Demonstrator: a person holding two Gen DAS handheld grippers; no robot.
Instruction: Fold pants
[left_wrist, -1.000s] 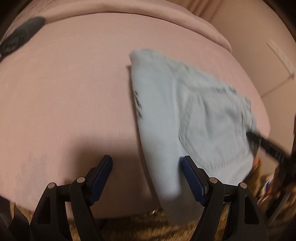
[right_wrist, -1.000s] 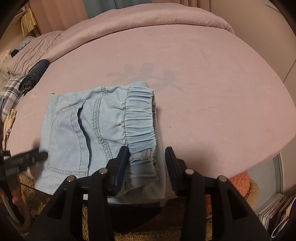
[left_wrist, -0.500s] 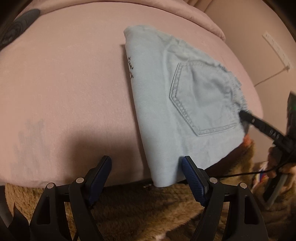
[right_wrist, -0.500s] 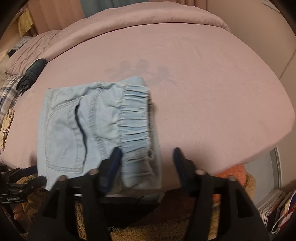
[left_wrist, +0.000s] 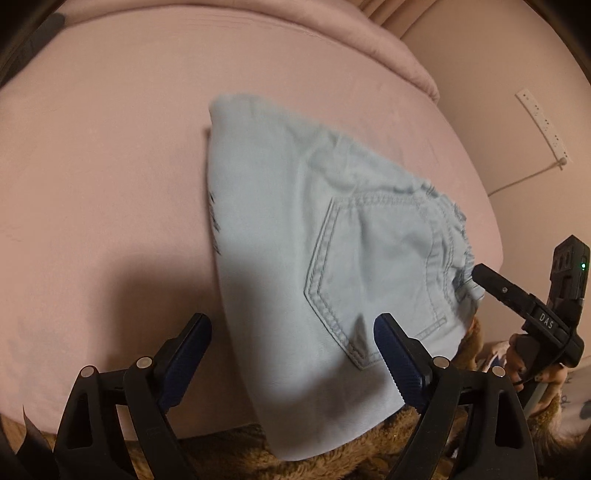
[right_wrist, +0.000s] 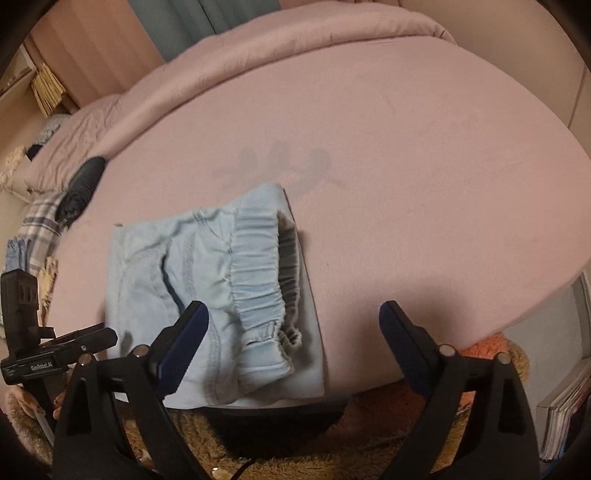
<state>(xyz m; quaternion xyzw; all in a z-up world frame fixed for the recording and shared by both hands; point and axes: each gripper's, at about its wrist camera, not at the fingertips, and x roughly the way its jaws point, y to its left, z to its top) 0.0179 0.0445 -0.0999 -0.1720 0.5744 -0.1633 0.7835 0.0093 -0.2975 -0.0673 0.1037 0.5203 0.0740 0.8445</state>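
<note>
Light blue denim pants (left_wrist: 295, 266) lie folded into a compact stack on the near edge of a pink bed (left_wrist: 103, 177). A back pocket faces up. In the right wrist view the pants (right_wrist: 207, 295) show their elastic waistband on the right side. My left gripper (left_wrist: 291, 354) is open and empty, with its jaws wide on either side of the stack's near corner. My right gripper (right_wrist: 291, 339) is open and empty just in front of the waistband. It also shows in the left wrist view (left_wrist: 517, 295) at the right.
A brown fuzzy rug (right_wrist: 295, 443) lies below the bed edge. A dark rolled garment (right_wrist: 81, 184) and plaid cloth (right_wrist: 40, 225) lie at the bed's far left. A wall power strip (left_wrist: 543, 125) is at the right. Books (right_wrist: 561, 413) stand low right.
My right gripper has opened wide and let go of the waistband. My left gripper has moved back over the bed edge toward the stack.
</note>
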